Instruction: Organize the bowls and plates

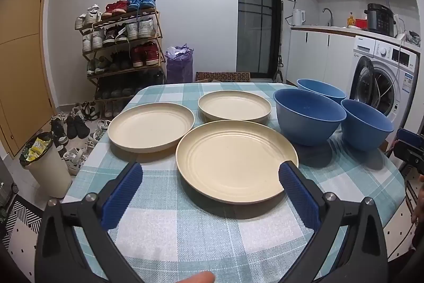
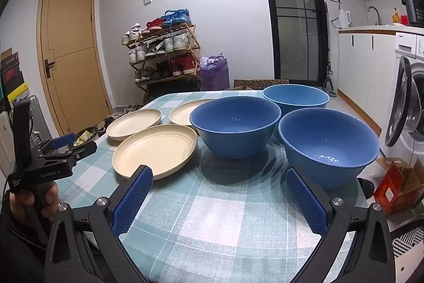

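Blue ribbed fingers [image 1: 124, 192] on the left gripper [image 1: 212, 177] are standing fully apart with nothing between them, hovering tilted down over the checked bench [image 1: 185, 230]; its right finger tip is overlapping the near rim of the nearest cream plate [image 1: 235, 161] in the left wrist view, but whether it is touching I cannot tell. Right gripper [image 2: 220, 179] is likewise spread wide and empty, sitting just short of the near blue bowl [image 2: 328, 147], with the middle bowl [image 2: 235, 126] and far bowl [image 2: 295, 96] beyond. Nothing is stacked yet: three plates are lying separate on the bench's left half, left plate [image 1: 151, 126] and far plate [image 1: 234, 105] behind the near one, and three bowls are standing apart on the right half. Judging this as the opening approach. For a clean first pick I'd be bringing one left finger under the near plate's rim and one over it, pinching the lip, since the plate is too wide to span. Then lifting level and lowering it centred onto another plate so the rims nest. Same for the right: pinching the near bowl's wall at the rim, one finger inside, and dropping it straight into the middle bowl. Risk: the tablecloth snagging, or a light bowl sliding away when nudged.
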{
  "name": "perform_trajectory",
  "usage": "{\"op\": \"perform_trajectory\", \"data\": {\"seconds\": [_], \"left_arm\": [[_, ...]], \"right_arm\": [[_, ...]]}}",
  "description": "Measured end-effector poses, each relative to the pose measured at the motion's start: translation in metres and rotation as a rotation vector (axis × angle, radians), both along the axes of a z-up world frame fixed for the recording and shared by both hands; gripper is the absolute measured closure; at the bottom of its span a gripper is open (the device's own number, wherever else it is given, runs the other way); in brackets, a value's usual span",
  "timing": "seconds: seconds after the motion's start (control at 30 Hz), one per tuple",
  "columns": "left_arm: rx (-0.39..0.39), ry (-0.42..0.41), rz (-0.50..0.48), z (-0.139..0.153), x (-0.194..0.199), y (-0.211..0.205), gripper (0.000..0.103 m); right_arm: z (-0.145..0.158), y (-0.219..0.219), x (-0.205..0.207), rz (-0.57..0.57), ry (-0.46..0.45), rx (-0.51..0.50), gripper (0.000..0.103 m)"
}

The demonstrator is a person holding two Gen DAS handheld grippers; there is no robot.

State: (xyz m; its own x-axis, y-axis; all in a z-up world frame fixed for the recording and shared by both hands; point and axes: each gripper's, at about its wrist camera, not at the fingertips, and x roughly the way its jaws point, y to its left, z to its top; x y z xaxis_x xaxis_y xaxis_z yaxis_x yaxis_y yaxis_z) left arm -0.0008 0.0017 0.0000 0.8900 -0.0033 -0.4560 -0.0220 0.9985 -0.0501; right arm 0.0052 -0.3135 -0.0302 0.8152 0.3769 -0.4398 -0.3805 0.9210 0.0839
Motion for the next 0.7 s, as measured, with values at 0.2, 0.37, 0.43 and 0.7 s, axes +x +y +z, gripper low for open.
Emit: {"op": "perform_trajectory", "data": {"seconds": [0.2,0.37,0.43,0.7], "left_arm": [[0.015,0.009,0.007,-0.0001,0.0002,-0.0029,0.000],[0.007,0.006,0.010,0.0018,0.0007,-0.0005,0.000],[0.010,0.005,0.011,0.0019,0.0018,-0.0002,0.000],[0.012,0.003,0.012,0.0025,0.0017,-0.0012,0.000]], "right_arm": [[0.0020,0.0017,-0.0002,0.004,-0.007,-0.001,0.000],[0.0007,0.0021,-0.0019,0.010,-0.018,0.002,0.000],[0.0040,0.0006,-0.0031,0.009,-0.021,0.004,0.000],[0.0059,0.0031,-0.0088,0.014,-0.034,-0.010,0.000]]}}
